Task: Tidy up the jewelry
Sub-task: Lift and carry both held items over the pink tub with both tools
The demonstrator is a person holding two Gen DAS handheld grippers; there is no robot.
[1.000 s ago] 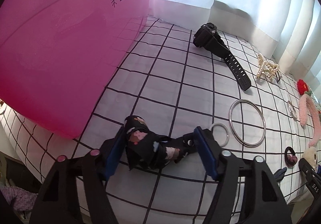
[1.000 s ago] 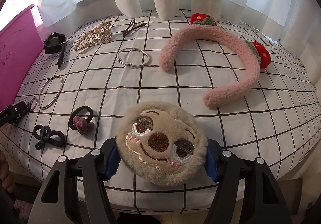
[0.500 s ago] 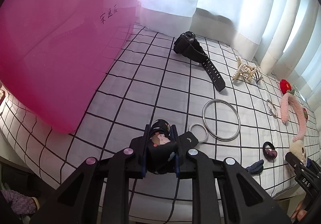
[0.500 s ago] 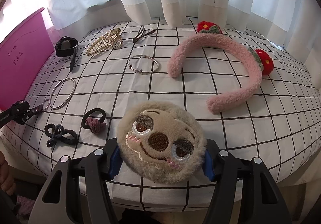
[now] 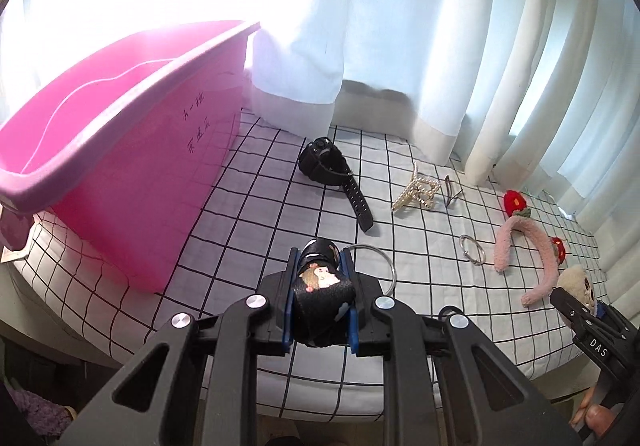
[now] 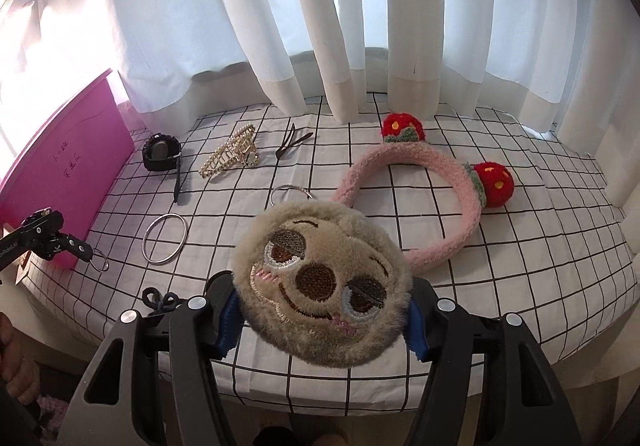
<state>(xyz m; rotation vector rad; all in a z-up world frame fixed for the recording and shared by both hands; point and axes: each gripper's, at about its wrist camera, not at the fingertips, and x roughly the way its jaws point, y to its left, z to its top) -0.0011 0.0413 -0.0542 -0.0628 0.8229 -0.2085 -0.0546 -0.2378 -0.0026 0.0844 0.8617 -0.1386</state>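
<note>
Black patterned strap with a key ring (image 5: 322,286) was clenched in the left tongs (image 5: 320,300), clear of the bench (image 5: 248,214); right tongs (image 6: 320,316) squeezed the plush sloth face (image 6: 322,284). I'd carry both well above the pink bin (image 5: 120,150) rim before dropping. Left out: two bangles, one watch (image 5: 328,168), one pearl claw clip (image 5: 416,192).
</note>
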